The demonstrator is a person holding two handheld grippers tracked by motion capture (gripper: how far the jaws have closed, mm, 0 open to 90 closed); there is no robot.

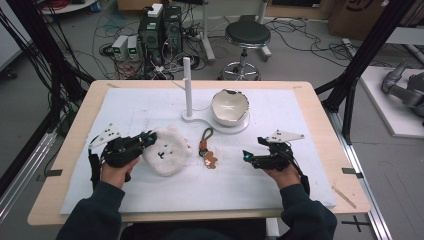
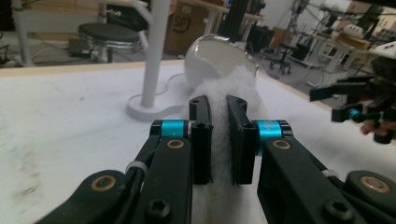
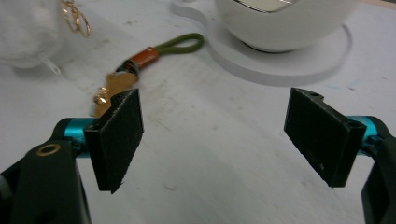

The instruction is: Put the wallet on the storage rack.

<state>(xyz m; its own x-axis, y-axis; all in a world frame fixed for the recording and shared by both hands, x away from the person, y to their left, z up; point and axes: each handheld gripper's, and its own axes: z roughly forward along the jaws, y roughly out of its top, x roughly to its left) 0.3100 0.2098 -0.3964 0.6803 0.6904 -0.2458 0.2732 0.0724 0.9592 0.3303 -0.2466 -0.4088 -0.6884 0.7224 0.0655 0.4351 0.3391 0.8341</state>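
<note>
Left hand-held gripper [image 2: 218,140] pinching white fluffy pouch [image 1: 167,150]; bowl [image 1: 229,106] contents unclear.

wooden table [image 1: 70,150] under a white mat [image 1: 280,175]; fluffy white pouch [image 1: 167,150], keychain [image 1: 207,150], stand base [image 1: 220,125].

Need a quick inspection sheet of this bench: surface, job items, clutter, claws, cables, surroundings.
Surface: white mat on a pale wooden table, lightly scuffed.
Job's things: fluffy white plush pouch pinched at its edge by the left claw; keyring with olive loop, orange band and gold charm lying loose at centre.
Clutter: white post stand with a glossy white bowl on its base.
Grippers: left claw shut on the pouch; right claw open, nothing between the pads, just short of the keyring.
Cables: tangled on the floor behind the table.
Surroundings: black round stool, computer towers.
</note>
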